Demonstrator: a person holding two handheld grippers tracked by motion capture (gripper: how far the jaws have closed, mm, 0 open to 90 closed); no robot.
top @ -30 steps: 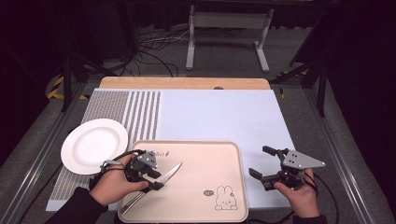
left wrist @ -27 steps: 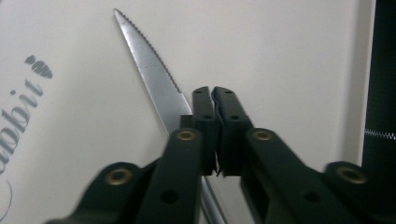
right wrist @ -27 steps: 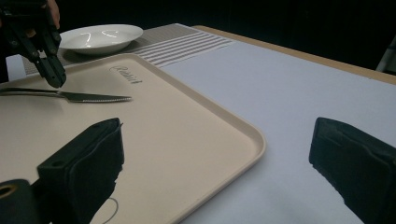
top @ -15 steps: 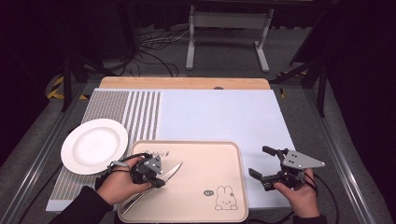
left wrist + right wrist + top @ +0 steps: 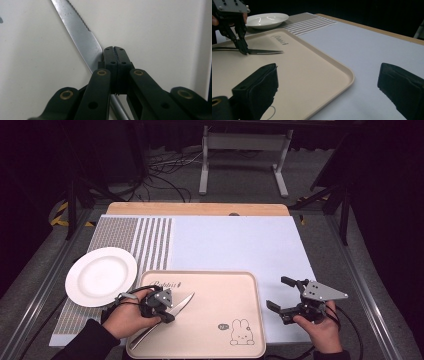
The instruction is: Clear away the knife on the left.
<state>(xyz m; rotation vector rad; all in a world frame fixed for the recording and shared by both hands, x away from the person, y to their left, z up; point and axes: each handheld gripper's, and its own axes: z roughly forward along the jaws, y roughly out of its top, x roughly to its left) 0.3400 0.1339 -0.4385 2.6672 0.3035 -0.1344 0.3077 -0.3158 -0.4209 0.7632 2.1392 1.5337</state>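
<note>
Now the left tool (image 5: 161, 304) has closed on the knife (image 5: 176, 305), where a second ago it was only settling over it. In the left gripper view its jaws meet with no gap, and the serrated blade runs out up and to the left just beside their tips; from the right gripper view the tips look clamped where blade meets handle. The knife lies low on the beige tray (image 5: 220, 285), blade ahead of the tool, handle trailing back beneath the hand. That grip suggests the lift can begin. Off to the side, the right tool (image 5: 283, 296) hangs wide open and empty over the pale tabletop (image 5: 235, 245), unmoved. Beyond the left tool sits the white plate (image 5: 101, 276), a likely place for the knife.
</note>
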